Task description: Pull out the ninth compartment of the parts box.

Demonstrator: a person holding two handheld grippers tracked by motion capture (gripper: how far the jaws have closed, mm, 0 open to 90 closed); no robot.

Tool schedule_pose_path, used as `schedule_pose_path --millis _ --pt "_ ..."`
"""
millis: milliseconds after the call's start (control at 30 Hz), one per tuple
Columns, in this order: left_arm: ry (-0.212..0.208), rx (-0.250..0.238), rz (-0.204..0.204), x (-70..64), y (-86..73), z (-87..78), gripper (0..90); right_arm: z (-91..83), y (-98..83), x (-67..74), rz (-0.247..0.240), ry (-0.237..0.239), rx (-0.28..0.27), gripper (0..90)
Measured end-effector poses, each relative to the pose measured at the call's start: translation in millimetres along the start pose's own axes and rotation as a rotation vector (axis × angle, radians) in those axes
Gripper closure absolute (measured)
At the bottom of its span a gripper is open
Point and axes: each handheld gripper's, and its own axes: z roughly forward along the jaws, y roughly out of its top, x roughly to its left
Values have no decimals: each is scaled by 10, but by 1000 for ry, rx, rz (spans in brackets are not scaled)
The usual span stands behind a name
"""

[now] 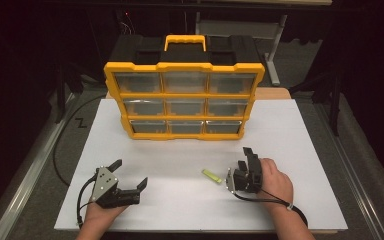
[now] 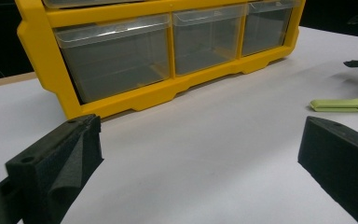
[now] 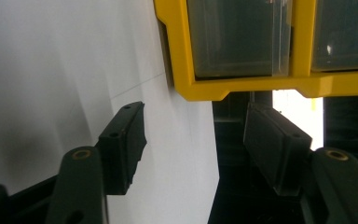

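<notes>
organizer (image 2: 121, 93) top cut off, green strip (image 2: 341, 104) unidentifiable

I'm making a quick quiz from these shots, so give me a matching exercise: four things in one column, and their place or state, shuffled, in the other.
Things:
1. drawer cabinet
2. green strip
3. left tongs
4. right tongs

Descriptions:
A. lying flat on the white board between the two hands
B. turned on edge, jaws apart, nothing between them
C. standing at the back of the board
D. low over the board, jaws wide open

Pairs: 1-C, 2-A, 3-D, 4-B

A yellow drawer cabinet (image 1: 184, 95) stands on the white board (image 1: 290, 150)
</notes>
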Motion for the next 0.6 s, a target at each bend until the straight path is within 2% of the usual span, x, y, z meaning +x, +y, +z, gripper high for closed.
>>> schedule_pose_path --millis 200,300,400,600 --pt "-9 3 6 -9 -1 13 3 46 82 -19 -1 -9 1 498" --pt "-12 6 8 -11 -2 17 3 66 111 -44 1 -6 6 519" --pt "-13 4 6 -12 -2 13 3 93 132 -72 -16 -19 3 542" --pt "-11 -1 1 -9 -2 12 3 133 184 -98 -4 -18 13 566"
